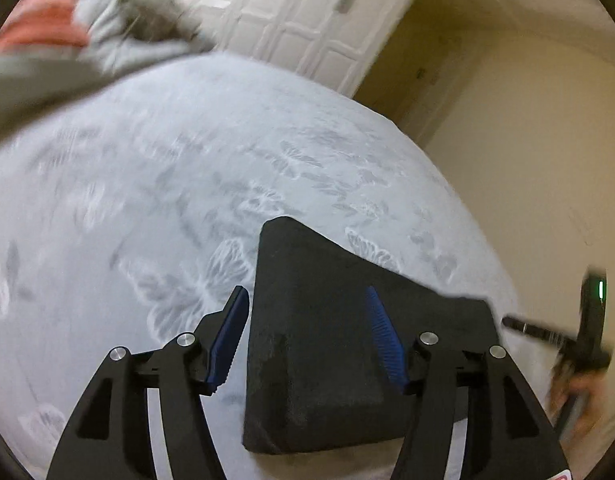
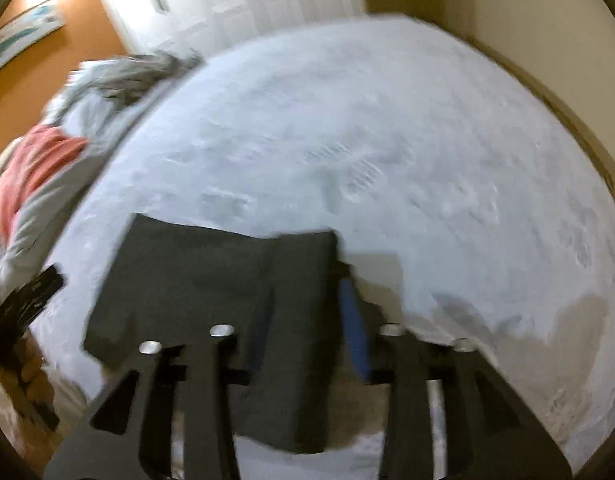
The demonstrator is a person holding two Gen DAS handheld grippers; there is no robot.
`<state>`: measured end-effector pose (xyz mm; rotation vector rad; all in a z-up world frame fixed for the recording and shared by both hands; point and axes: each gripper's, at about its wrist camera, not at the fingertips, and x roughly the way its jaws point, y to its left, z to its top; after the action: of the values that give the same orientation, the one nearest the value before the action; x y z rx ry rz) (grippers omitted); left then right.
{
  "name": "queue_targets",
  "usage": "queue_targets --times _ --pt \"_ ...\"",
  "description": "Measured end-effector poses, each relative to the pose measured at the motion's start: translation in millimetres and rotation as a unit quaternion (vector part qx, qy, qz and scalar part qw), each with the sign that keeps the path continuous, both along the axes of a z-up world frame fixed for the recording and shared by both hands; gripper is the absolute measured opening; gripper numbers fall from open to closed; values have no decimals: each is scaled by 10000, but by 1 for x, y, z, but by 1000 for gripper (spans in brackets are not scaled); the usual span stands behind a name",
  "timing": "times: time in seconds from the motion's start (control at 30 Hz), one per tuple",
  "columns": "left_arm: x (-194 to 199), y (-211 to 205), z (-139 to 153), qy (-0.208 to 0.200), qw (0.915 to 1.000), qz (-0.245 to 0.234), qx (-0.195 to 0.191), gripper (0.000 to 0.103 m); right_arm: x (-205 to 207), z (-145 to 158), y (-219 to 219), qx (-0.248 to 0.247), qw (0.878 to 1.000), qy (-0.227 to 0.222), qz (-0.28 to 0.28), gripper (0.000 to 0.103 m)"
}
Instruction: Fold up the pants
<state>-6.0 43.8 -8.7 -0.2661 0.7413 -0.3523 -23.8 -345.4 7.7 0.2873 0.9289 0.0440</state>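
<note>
So this is a bedroom: a bed with a pale grey-white butterfly-print bedspread [image 1: 167, 184], white panelled wardrobe doors [image 1: 291, 12] behind it and a cream wall [image 1: 527, 140] to the side.

Left wrist view: the folded black fabric pants [image 1: 319, 344] sit on the near part of the bed, close to its near edge, as a thick, roughly wedge-shaped bundle. The left gripper [image 1: 307, 340] has its blue-padded fingers [image 1: 227, 340] spread wide; one pad is out over the bedspread just beside the bundle's left edge, the other over the bundle itself. It's gripping nothing, and I can't tell if it touches the cloth. Over at the far corner there's a crumpled heap of grey clothes [image 1: 135, 28] with a salmon-red fabric piece [image 1: 43, 24] next to it, both blurry. At the right edge you catch the other black tool and a bit of the hand holding it.

Right wrist view: pretty smeared. The same black pants [image 2: 211, 292] lie flat near the bed's near edge, with the right gripper [image 2: 307, 344] above them. Its fingers are spread apart too; the blue pad [image 2: 355, 336] sits just off the bundle's right edge. The grey heap [image 2: 119, 80] and red fabric [image 2: 39, 160] are along the bed's left edge, well apart from the pants.
</note>
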Motion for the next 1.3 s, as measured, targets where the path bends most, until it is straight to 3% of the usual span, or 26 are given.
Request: queue_targets --times 0.07,0.17,0.23,0.3,0.37,0.4,0.5,0.63,0.77,0.8,0.83,0.87,0.9,0.97,1.1,1.17,1.3 --pt "15 -10 -10 -14 9994 -231 242 64 1 -6 -12 108 9998 156 -49 38" --pt "13 -23 -25 190 9980 -532 287 66 2 -14 -14 268 9992 227 168 37" --pt "14 -31 -32 316 9965 -708 305 66 8 -19 -8 -69 9992 209 333 21" --pt "8 -38 -32 234 9956 -832 364 66 0 -7 -8 5 9989 -36 460 21" --pt "-4 -48 -24 13 9925 -1168 352 67 -8 5 -24 -94 9995 -262 151 31" --pt "-11 -56 -21 -67 9892 -1423 350 73 -4 5 -32 -299 9992 -242 -63 44" --pt "-36 -93 -14 -279 9731 -2271 271 87 0 -4 -60 -83 9996 99 -255 44" --pt "-60 -164 -21 -426 9541 -2907 582 87 2 -12 -67 87 9994 249 -218 44" --pt "-60 -228 -47 -387 9478 -2969 1100 87 1 -17 -63 32 9995 319 -49 47" --pt "-57 -237 -51 -365 9480 -2950 1141 72 1 -19 -61 20 9995 309 -17 47" --pt "-53 -242 -54 -353 9484 -2945 1119 42 1 -19 -63 36 9995 304 18 47" --pt "-43 -243 -52 -171 9481 -3049 888 34 0 -20 -65 74 9995 298 116 47" --pt "-33 -237 -47 17 9535 -2971 506 16 -1 -20 -65 52 9995 262 182 47" --pt "-11 -218 -35 348 9595 -2788 -208 11 -3 -23 -63 -24 9990 249 383 46" --pt "15 -187 -14 549 9643 -2420 -930 9 -2 -36 -50 -160 9949 336 935 44" --pt "20 -179 -7 565 9647 -2331 -1084 9 0 -37 -44 -139 9931 248 1141 42" --pt "20 -171 5 415 9698 -2169 -1031 9 15 -40 -34 -234 9897 81 1408 34"
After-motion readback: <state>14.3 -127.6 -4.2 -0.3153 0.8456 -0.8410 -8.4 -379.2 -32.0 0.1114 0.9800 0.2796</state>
